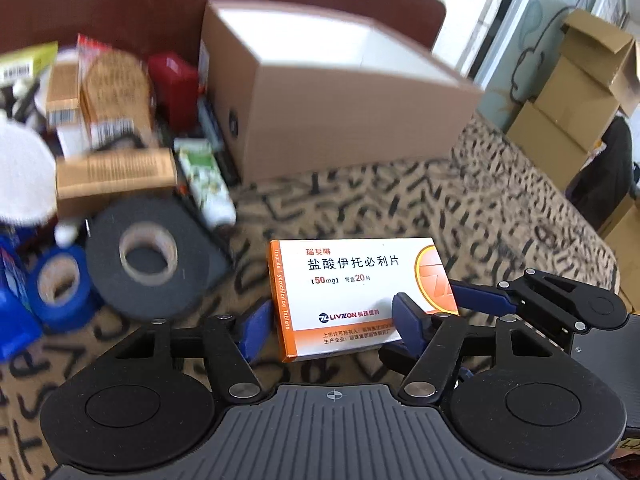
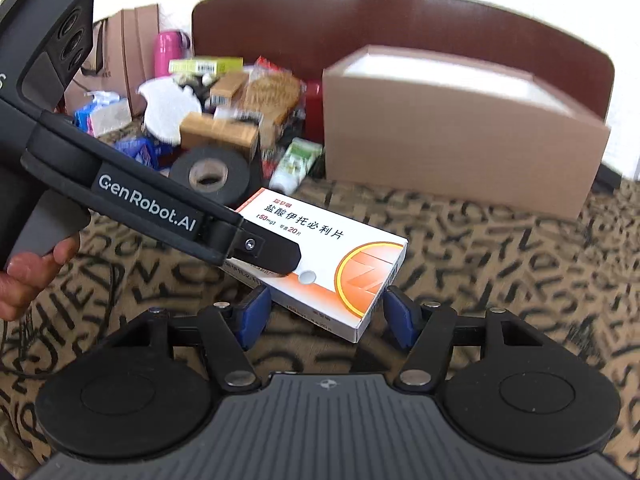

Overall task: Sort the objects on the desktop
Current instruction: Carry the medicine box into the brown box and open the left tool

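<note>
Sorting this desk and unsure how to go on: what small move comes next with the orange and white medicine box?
Probably close the right gripper on the orange and white cardboard medicine box: its open jaws straddle the box's free end with gaps, while the left gripper grips the other end.

Medicine box [image 1: 356, 292], top face: "盐酸伊托必利片", "50mg", "20片", "LIVZON" beside a blue logo.
Medicine box, orange side edge: "Itopride Hydrochloride Tablets", printed lengthwise.
Left gripper [image 2: 280, 264], side of its black body: "GenRobot.AI" in white.
Tablecloth [image 2: 500, 248]: scattered black letters, "SHED" legible near left edge.
</note>
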